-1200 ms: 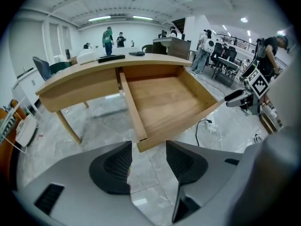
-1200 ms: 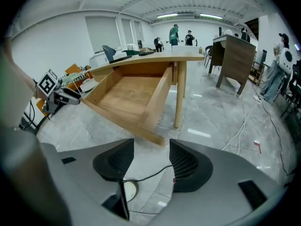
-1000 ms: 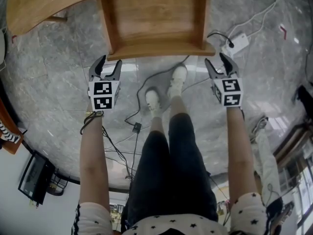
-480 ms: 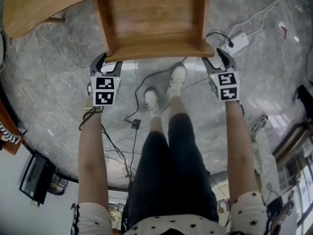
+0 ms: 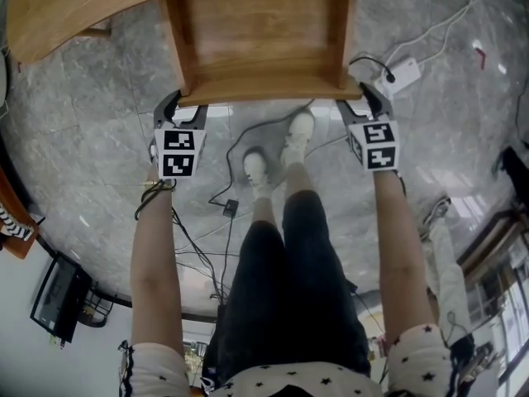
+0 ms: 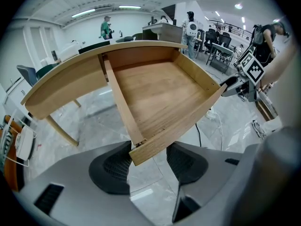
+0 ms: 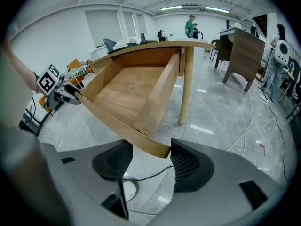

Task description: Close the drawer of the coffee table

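1. A light-brown wooden drawer (image 5: 260, 31) stands pulled well out from under the curved wooden top of the coffee table (image 5: 74, 7), its bare inside open to view, above a grey marble floor (image 5: 99, 122).
2. The left gripper (image 5: 183, 110) sits at the drawer's front left corner, its black-and-white marker cube (image 5: 178, 153) facing up.
3. In the left gripper view, the left gripper (image 6: 149, 161) has its jaws spread apart, and the end of the drawer's front panel (image 6: 155, 98) pokes into the gap between the ribbed pads. The jaws are not clamped on it; whether a pad touches the wood cannot be told.
4. The right gripper (image 5: 357, 106) sits at the front right corner of the drawer.
5. In the right gripper view, the right gripper (image 7: 148, 161) is likewise released, jaws wide, with the rounded end of the front panel (image 7: 122, 95) lying between them, close against the right-hand pad.
6. A slim wooden table leg (image 7: 185, 93) stands just behind the drawer's side.
7. On the floor near the right gripper lie a white power strip (image 5: 402, 73) and a black cable (image 5: 248, 139), which runs past the person's white shoes (image 5: 302, 126).
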Motion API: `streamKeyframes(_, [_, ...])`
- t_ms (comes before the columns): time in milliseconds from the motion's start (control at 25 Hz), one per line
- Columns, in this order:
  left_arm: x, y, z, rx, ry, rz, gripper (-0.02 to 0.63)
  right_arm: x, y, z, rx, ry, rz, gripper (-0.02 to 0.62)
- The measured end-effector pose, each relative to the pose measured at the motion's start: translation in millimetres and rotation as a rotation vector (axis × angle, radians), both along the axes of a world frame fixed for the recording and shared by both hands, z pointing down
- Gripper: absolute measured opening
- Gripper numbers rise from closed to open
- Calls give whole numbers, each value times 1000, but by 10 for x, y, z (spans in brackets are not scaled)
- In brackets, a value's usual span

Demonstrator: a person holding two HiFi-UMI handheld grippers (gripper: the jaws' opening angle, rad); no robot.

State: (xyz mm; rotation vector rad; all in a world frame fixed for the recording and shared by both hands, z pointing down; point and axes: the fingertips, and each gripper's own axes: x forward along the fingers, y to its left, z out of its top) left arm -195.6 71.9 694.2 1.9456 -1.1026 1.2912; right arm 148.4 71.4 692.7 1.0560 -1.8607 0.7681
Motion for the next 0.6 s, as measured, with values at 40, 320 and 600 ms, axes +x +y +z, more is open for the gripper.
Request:
streamKeyframes(40, [0,0,0,-1,-2,-3,225,0,-3,2,-4,1,-1,242])
streamKeyframes(320, [-3,18,-2,-12,-12,-15,225,1,6,0,-26,8,10,242])
streamKeyframes(600, [0,21,-16,-23,-22,-20,225,7,13,-4,-48,8,8,242])
